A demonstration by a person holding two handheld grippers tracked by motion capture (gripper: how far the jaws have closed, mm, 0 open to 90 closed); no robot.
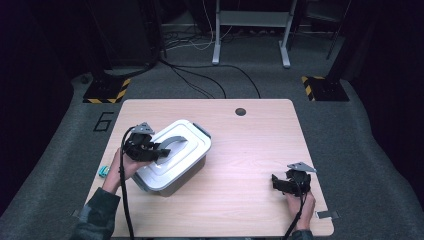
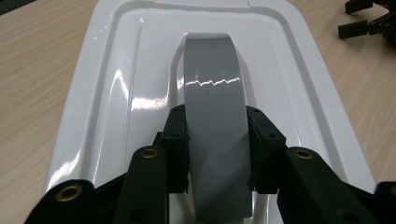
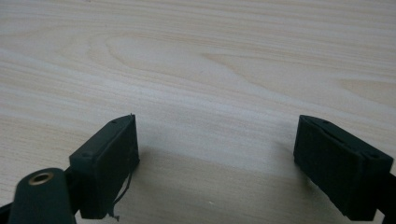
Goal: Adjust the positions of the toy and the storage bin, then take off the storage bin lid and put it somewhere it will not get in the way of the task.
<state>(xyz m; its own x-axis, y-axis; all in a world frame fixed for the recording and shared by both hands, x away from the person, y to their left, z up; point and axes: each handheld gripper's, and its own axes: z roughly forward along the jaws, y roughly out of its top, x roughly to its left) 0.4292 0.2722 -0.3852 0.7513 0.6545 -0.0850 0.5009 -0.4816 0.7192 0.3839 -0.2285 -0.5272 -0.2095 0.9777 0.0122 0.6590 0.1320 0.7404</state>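
Left gripper [image 2: 217, 149] around grey handle [image 2: 214, 93]

Your only obstacle on the table [image 1: 250, 150] is the white lidded box [image 1: 187, 150] at its left half, with your left gripper [image 1: 150, 149] over its lid. The whole middle, far edge and right side lie bare, so your right gripper [image 1: 286, 184] has open wood all round it.

A dark number "6" [image 1: 103, 121] is marked on the grey floor [image 1: 60, 145], just left of the table's far corner. No other readable text, labels etc.
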